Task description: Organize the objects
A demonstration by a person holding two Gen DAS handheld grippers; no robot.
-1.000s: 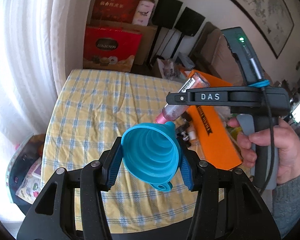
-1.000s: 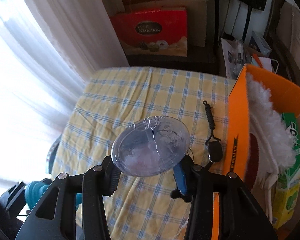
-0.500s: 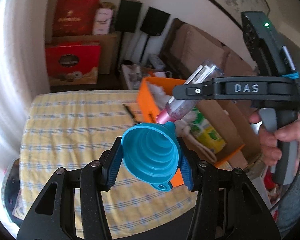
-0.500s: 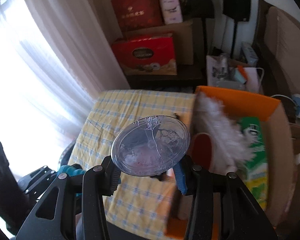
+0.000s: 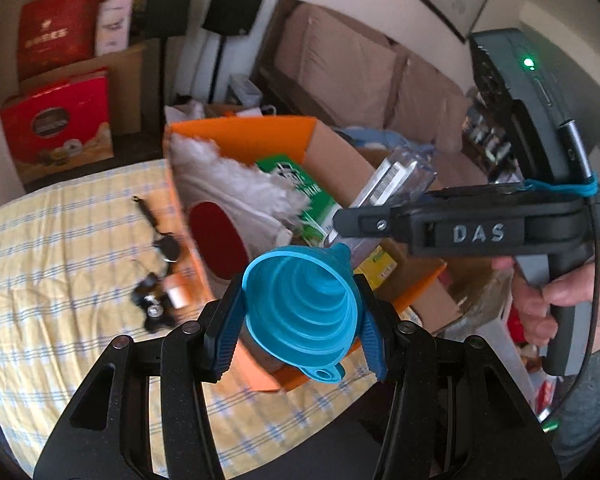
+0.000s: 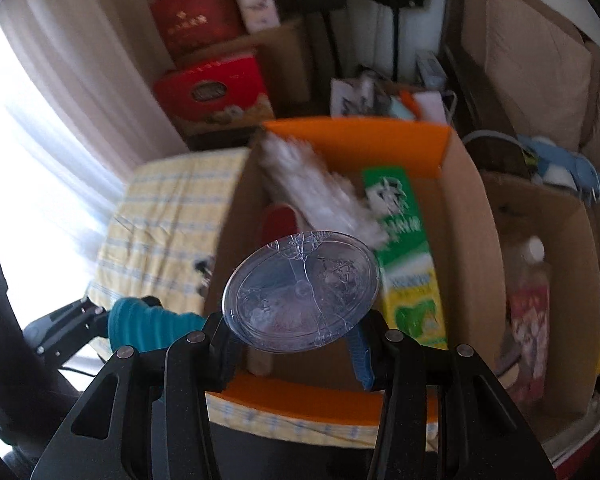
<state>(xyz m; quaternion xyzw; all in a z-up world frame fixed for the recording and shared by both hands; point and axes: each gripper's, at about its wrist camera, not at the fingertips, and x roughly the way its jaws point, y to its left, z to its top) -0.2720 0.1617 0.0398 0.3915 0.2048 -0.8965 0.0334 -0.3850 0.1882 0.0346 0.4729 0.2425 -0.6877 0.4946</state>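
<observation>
My left gripper is shut on a blue collapsible funnel, its wide mouth facing the camera. It hangs over the near corner of an open orange cardboard box. My right gripper is shut on a clear plastic bottle, seen bottom-on, above the same box. In the left wrist view the bottle sticks out of the right gripper, which a hand holds. The funnel shows at lower left in the right wrist view.
The box holds a white fluffy duster, a green carton and a red disc. Small black items lie on the yellow checked tablecloth. A second cardboard box with a pink bottle stands right.
Both grippers have swung right from above the checked table to over the orange box, each still holding its object. The box now fills the middle of both views.
</observation>
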